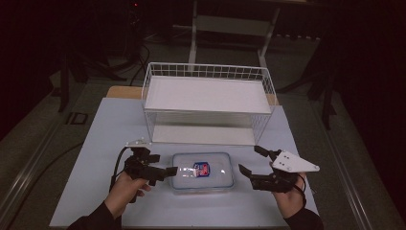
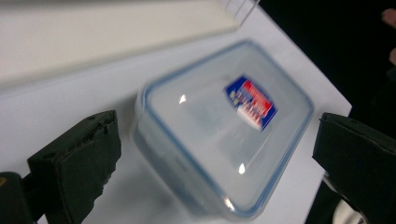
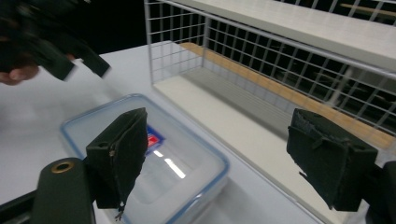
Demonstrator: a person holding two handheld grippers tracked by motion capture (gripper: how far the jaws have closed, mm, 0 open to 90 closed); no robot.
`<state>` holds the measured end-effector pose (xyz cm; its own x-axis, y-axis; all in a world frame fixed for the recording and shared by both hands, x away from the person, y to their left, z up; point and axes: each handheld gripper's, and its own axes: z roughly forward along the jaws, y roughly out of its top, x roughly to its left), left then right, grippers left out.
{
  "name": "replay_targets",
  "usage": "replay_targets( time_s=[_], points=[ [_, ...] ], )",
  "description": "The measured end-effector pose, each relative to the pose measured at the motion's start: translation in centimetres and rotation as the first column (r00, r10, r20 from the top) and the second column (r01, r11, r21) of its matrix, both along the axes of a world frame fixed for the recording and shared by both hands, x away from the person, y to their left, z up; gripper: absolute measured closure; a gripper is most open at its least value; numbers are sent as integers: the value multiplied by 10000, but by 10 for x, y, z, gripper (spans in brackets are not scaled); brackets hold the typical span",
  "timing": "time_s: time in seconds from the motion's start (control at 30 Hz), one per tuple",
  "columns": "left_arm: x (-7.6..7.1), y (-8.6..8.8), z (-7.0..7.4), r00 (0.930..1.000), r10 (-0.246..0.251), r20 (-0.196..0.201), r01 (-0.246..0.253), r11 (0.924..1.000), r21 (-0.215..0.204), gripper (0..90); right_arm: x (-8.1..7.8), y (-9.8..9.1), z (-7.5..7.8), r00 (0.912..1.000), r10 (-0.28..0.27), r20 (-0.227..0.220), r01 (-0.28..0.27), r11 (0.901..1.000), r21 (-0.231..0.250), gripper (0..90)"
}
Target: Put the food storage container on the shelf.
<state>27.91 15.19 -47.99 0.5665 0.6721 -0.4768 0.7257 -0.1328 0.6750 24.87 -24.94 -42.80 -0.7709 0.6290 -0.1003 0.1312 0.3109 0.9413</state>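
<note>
The clear lidded container (image 1: 203, 172) lies flat on the white table (image 1: 95, 158), near the front edge and just in front of the wire basket (image 1: 208, 103), its long axis running left to right and its label facing up. The left gripper (image 1: 167, 173) comes in level from the left with its jaws spread; its tips look to reach the box's left end, though contact is hard to judge. The right gripper (image 1: 250, 162) sits just right of the box, jaws wide apart and holding nothing
</note>
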Motion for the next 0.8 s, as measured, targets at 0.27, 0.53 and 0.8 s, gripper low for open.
replay_targets(
  time_s=[0.27, 0.53, 0.8],
  points=[
    [20, 4, -25, 9793, 145, -2020, -271, 9978, -600, 21, -3, 4, -6, 9989, 473, 38, -472, 9988, -112, 113],
    [27, 5, -40, 9446, 163, -3279, -564, 9920, -1130, 87, 2, 5, -18, 9963, 278, -813, -278, 9996, 20, 95],
    [30, 4, -48, 9240, -289, -3813, -421, 9834, -1766, 316, 4, 6, -23, 9918, 216, -1258, -233, 9997, -120, 95]
  ],
)
